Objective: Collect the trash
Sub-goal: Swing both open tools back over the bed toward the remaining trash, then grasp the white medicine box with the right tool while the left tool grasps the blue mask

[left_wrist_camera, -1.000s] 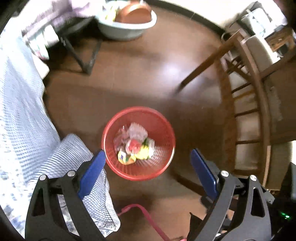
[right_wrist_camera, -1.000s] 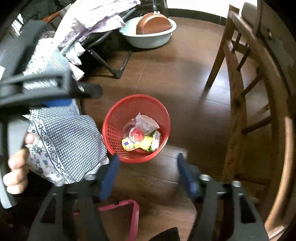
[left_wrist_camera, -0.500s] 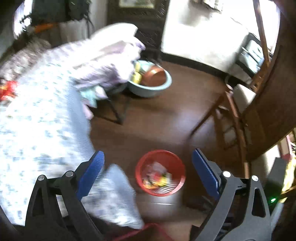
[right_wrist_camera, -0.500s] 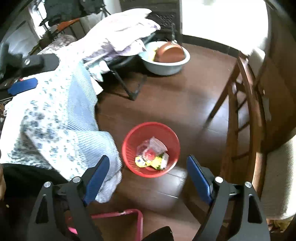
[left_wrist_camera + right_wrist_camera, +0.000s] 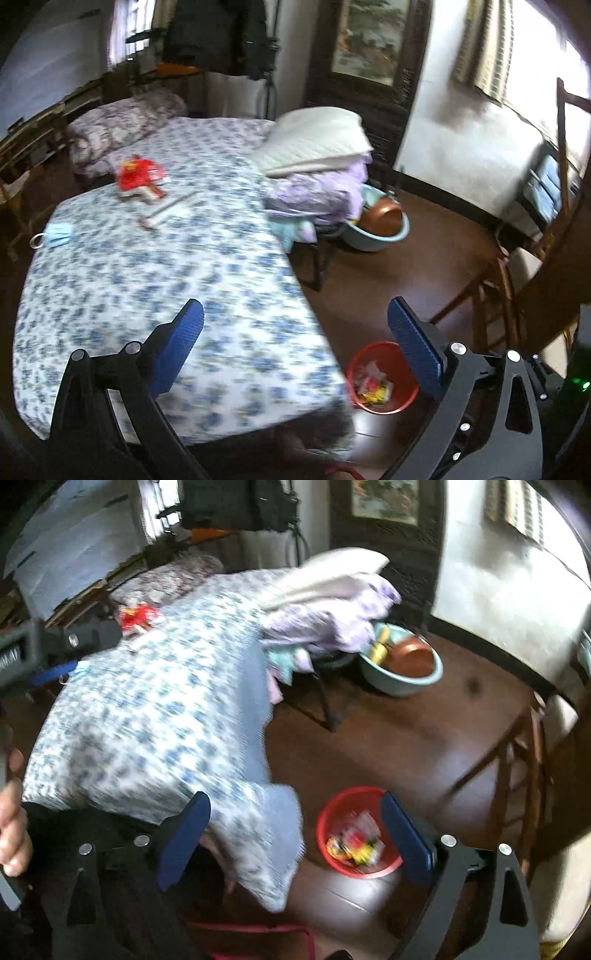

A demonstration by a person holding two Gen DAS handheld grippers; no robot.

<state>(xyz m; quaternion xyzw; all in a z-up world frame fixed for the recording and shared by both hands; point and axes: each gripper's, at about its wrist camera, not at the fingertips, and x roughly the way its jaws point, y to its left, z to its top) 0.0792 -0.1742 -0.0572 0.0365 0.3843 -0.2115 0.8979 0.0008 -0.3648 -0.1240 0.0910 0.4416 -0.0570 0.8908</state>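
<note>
A red mesh basket [image 5: 400, 404] [image 5: 334, 814] with several wrappers in it stands on the brown floor beside the bed. On the bed's blue flowered sheet [image 5: 147, 266] lie a red wrapper [image 5: 138, 175] [image 5: 138, 614], white strips of paper [image 5: 166, 212] and a blue face mask [image 5: 57, 234]. My left gripper [image 5: 295, 343] is open and empty, held above the bed's near corner. My right gripper [image 5: 295, 830] is open and empty, above the sheet's hanging corner and the basket.
A pile of folded bedding [image 5: 317, 162] sits at the bed's far right edge. A pale blue basin [image 5: 380, 229] with a brown bowl stands on the floor behind. A wooden chair [image 5: 506, 280] is at the right. A pink frame [image 5: 258, 928] lies on the floor near me.
Both grippers have lifted and tilted up from looking straight down at the basket. The basket now sits low in both views and the bed top with its litter has come into sight.
</note>
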